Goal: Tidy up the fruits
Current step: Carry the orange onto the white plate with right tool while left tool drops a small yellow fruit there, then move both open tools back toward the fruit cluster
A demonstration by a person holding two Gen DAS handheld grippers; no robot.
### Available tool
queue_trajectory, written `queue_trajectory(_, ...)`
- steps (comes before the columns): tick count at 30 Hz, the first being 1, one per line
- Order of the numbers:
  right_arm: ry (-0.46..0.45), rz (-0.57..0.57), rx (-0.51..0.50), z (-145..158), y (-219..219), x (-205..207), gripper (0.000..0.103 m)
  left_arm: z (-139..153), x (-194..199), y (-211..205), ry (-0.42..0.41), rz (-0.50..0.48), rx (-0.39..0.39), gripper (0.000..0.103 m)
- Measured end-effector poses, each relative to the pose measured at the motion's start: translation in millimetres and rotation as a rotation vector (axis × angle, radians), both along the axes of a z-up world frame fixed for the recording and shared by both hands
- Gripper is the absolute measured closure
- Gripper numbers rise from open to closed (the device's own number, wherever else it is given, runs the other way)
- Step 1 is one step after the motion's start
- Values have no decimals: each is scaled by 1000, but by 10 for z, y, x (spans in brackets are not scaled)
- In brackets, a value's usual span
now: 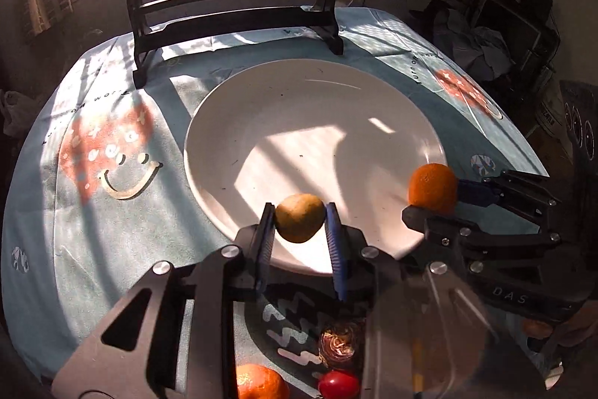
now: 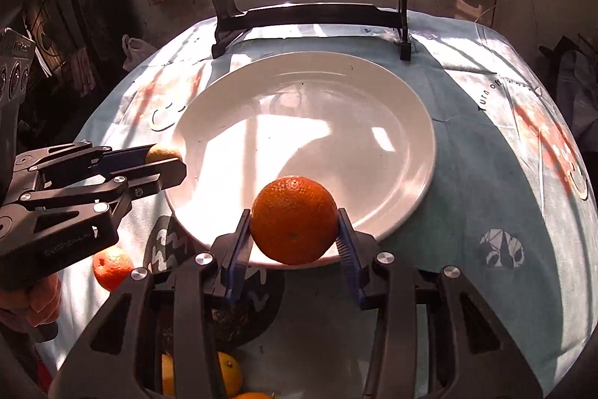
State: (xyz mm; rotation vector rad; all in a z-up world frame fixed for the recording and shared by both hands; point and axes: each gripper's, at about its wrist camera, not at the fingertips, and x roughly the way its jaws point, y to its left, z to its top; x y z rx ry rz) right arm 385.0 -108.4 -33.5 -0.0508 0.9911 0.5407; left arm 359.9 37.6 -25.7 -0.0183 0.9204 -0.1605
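Observation:
A large white plate [image 1: 284,92] lies on the table and holds nothing; it also shows in the right wrist view [image 2: 306,88]. My left gripper [image 1: 300,217] is shut on a small yellow-brown fruit [image 1: 299,216] above the plate's near rim; the fruit also shows in the right wrist view [image 2: 161,152], held in the left gripper [image 2: 164,156]. My right gripper [image 2: 294,221] is shut on an orange [image 2: 294,219] above the plate's near rim; the orange also shows in the left wrist view [image 1: 432,187].
A dark wooden stand [image 1: 231,6] with a painted round screen stands behind the plate. A small orange [image 1: 258,382], a red fruit [image 1: 338,384] and a foil-wrapped piece [image 1: 338,344] lie near the table's front edge. Another small orange [image 2: 112,266] lies left.

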Motion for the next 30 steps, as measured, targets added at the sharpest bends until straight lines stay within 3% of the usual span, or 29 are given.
queue_trajectory(8, 42, 22, -50, -185, 166, 235, 58, -251, 269, -9, 56, 19, 34, 74)
queue_trajectory(10, 47, 24, -58, -171, 174, 248, 56, -210, 241, -31, 41, 27, 59, 42)
queue_trajectory(13, 6, 12, -19, 4, 73, 124, 55, -30, 86, -5, -16, 41, 77, 29)
queue_trajectory(17, -53, -12, 34, 305, -158, -256, 54, 242, -327, 64, -70, 58, 9, 18)
queue_trajectory(22, -102, -30, 72, 440, -472, -1036, 52, 365, -1105, 19, -146, 46, 30, 11)
queue_trajectory(27, -163, -68, 77, 312, -744, -1832, 51, 212, -1893, 21, -183, 64, -8, 10)
queue_trajectory(30, -142, -79, 79, 179, -847, -2095, 51, 12, -2236, 13, -164, 81, -46, 10)
